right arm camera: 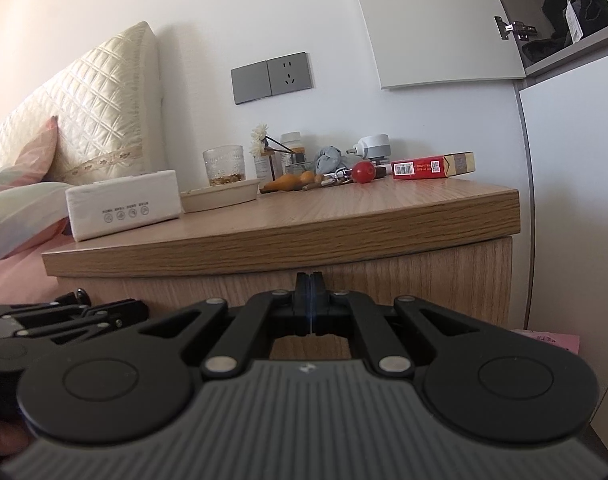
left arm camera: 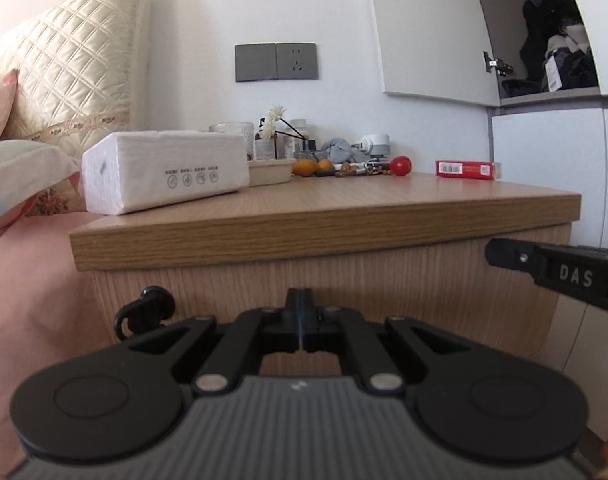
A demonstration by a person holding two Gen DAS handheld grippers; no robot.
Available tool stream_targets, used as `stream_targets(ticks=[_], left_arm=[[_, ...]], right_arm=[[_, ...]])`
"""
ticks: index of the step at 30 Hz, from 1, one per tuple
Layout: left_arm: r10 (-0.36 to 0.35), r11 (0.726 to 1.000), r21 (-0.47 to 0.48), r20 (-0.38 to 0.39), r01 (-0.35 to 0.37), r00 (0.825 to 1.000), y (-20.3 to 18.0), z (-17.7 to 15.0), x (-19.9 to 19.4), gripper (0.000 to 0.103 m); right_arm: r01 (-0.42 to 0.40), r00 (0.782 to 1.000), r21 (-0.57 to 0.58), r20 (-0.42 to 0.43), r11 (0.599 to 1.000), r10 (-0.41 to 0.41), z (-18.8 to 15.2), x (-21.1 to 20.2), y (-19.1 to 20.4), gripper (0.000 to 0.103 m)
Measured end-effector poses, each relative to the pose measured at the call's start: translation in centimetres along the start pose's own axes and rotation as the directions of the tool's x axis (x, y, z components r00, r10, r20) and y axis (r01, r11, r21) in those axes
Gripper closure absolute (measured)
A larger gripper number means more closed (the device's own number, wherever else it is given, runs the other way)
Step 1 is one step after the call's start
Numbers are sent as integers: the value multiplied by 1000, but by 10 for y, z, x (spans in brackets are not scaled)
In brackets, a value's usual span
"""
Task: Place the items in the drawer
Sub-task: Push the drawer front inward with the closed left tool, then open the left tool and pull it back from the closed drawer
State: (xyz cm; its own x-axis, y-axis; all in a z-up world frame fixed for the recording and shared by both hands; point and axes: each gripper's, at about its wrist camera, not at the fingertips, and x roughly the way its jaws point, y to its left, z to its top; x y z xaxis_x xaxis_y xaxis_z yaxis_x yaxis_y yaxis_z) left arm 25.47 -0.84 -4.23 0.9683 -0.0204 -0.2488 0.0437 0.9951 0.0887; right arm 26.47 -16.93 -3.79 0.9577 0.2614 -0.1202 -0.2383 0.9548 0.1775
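Observation:
A wooden nightstand (left arm camera: 323, 216) (right arm camera: 288, 236) stands beside the bed. Its drawer front (left arm camera: 423, 276) (right arm camera: 423, 276) under the top is closed. On top lie a white tissue pack (left arm camera: 164, 170) (right arm camera: 124, 202), a red box (left arm camera: 465, 169) (right arm camera: 431, 166), a red ball (left arm camera: 400, 165) (right arm camera: 363, 171) and keys (right arm camera: 337, 179). My left gripper (left arm camera: 300, 300) is shut and empty, close in front of the drawer front. My right gripper (right arm camera: 309, 284) is shut and empty, also low before the drawer front. The right gripper's side shows at the right of the left wrist view (left arm camera: 551, 268).
A beige dish (right arm camera: 220, 196), a glass (right arm camera: 224, 164), small bottles with a flower (right arm camera: 272, 160), orange fruit (left arm camera: 311, 166), a grey cloth (right arm camera: 327, 158) and a white plug (right arm camera: 373, 146) crowd the back. The bed with pillows (left arm camera: 64, 80) is at left, a white wardrobe (right arm camera: 575, 160) at right.

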Motion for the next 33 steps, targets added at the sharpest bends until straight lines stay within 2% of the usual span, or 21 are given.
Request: stream_targets(ticks=[2,14,21,24,29,33], left_arm=[[10,1000,6,0,-10,1000,0,0,-1,98],[-7,1000,-3,39,7,999,-9,19,-46,94],[14,1000,-13,51,-13,999,-17,23,-84,78],[19,998,-63,47,-16,999,-12,24,-105,67],[44,992,-119,71,-35,996,-4,21,-138,62],[52,987,-152,45,-44,998,3,10,-154,61]], right_arm=[[-2,1000,0,-2,1000,2,1,-1,0,98],[-44,999,11,-27,999,45,12,-20,3,97],[-67,997,16,-45,998,68,14,-47,10,97],[-86,995,13,-49,996,87,13,-62,14,97],[-102,995,-6,-10,995,102,10,-96,22,97],[-100,994,-34,49,994,102,12,-120,27,97]])
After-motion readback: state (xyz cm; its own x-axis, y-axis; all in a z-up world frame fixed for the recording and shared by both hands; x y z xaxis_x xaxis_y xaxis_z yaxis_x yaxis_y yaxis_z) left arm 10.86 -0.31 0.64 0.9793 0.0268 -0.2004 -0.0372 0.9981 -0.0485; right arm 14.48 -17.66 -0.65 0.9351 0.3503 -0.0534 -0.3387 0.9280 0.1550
